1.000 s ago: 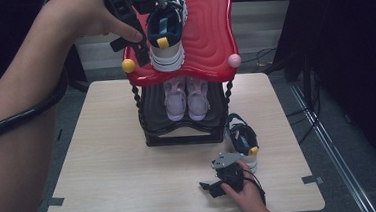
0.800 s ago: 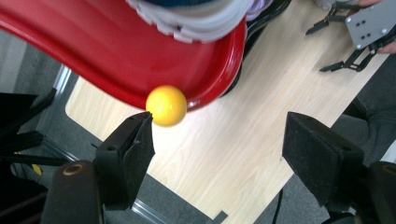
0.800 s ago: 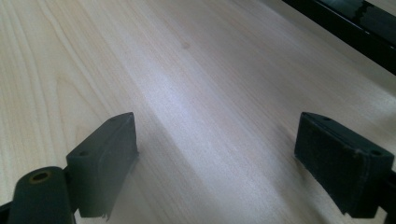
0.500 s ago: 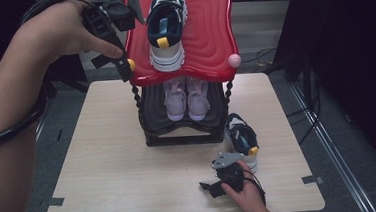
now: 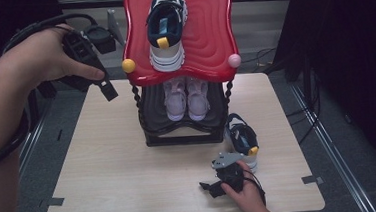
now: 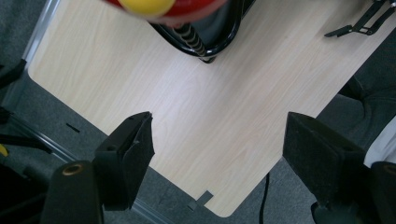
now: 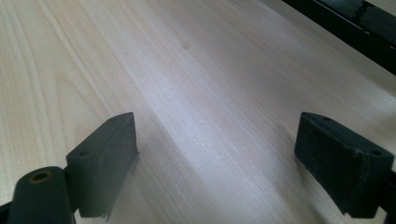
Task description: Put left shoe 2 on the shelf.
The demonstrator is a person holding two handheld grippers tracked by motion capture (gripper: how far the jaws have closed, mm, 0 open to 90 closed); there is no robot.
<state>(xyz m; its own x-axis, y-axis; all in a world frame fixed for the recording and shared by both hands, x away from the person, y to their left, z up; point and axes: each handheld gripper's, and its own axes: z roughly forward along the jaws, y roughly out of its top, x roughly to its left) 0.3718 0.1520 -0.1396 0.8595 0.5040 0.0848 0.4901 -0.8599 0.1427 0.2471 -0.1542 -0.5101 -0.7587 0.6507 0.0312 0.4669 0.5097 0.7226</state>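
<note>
A person is working at a light wooden counter (image 5: 120, 176) with a hand-held gripper in each hand. The left hand-held gripper (image 5: 105, 89) is hovering above the counter's far left corner, just left of a two-tier rack (image 5: 206, 39), its jaws standing wide with nothing between them. A sneaker (image 5: 166, 27) is sitting on the rack's red top tier, toe pointing away. A pale pink pair (image 5: 187, 97) is resting on the black lower tier. The right hand-held gripper (image 5: 213, 188) is lying low on the counter near the front edge, jaws wide and empty. A second sneaker (image 5: 242, 138) is standing on the counter just beyond it, beside the rack's right foot.
</note>
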